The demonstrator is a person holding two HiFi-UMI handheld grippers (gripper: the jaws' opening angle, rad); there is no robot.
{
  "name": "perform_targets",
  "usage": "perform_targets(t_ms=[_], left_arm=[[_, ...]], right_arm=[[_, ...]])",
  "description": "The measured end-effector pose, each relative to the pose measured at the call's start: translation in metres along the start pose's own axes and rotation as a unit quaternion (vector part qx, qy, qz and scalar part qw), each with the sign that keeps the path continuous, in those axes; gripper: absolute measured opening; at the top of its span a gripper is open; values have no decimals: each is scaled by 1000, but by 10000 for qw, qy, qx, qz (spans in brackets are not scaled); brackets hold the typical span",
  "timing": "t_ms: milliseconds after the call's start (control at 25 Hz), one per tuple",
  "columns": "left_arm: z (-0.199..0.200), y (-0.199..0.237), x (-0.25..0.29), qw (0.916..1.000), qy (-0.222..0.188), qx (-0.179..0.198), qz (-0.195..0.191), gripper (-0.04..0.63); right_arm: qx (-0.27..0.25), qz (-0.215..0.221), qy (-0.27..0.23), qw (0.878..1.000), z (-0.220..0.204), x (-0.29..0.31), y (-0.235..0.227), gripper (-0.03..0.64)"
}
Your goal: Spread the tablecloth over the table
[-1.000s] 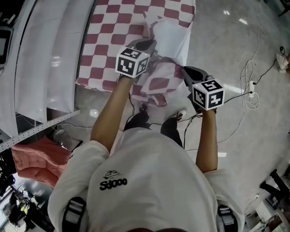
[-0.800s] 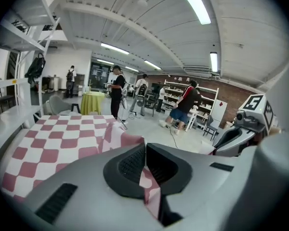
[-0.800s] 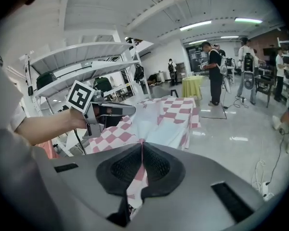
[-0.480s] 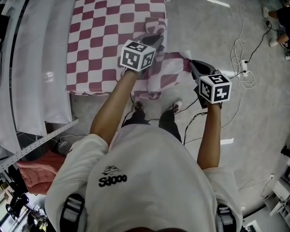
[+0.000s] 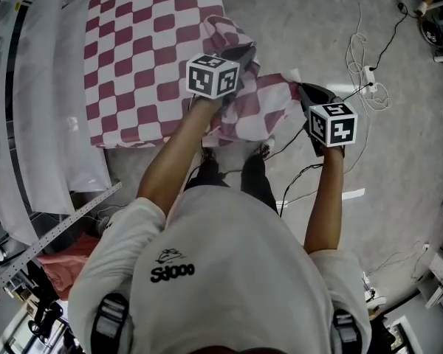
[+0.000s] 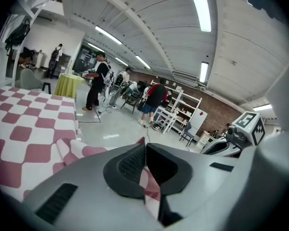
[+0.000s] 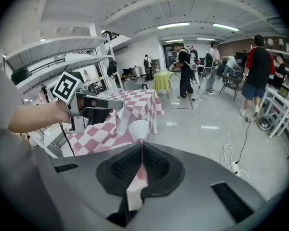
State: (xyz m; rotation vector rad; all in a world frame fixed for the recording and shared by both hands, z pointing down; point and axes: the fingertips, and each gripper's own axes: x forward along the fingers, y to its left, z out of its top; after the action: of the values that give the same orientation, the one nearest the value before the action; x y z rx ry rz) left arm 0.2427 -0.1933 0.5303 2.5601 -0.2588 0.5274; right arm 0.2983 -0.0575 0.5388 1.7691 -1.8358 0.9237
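Observation:
The red-and-white checked tablecloth (image 5: 144, 57) lies over the table at the upper left, and its near right corner is pulled off the edge in a bunch (image 5: 262, 109). My left gripper (image 5: 241, 52) is shut on a fold of that corner just past the table's edge. My right gripper (image 5: 303, 89) is shut on the cloth further right, over the floor. In the left gripper view the jaws (image 6: 145, 150) pinch a checked strip, with the spread cloth (image 6: 24, 138) to the left. In the right gripper view the jaws (image 7: 140, 163) clamp a thin fold, and the left gripper (image 7: 89, 102) holds the cloth (image 7: 135, 105) ahead.
White sheeting (image 5: 37, 87) hangs along the table's left side, with a metal rail (image 5: 59, 227) and pink fabric (image 5: 66, 268) below it. Cables and a power strip (image 5: 369, 72) lie on the floor at the right. People (image 7: 185, 69) stand among chairs and racks beyond.
Both grippers have moved sideways along the table's near edge, taking the cloth corner with them. The white underside seen earlier no longer shows, and the corner is drawn out between them.

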Motion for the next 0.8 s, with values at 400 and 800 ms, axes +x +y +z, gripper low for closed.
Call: perform_targets(t_ms=[400,800], left_arm=[[-48,-30,88,9976,664,-41,-176,31],[-117,-33,161,9904,1354,-207,-175,31]], right_arm=[[357,-119,651,9972,-80,14,-67,28],[840,8,1162,9897,-156,46,-109,28]])
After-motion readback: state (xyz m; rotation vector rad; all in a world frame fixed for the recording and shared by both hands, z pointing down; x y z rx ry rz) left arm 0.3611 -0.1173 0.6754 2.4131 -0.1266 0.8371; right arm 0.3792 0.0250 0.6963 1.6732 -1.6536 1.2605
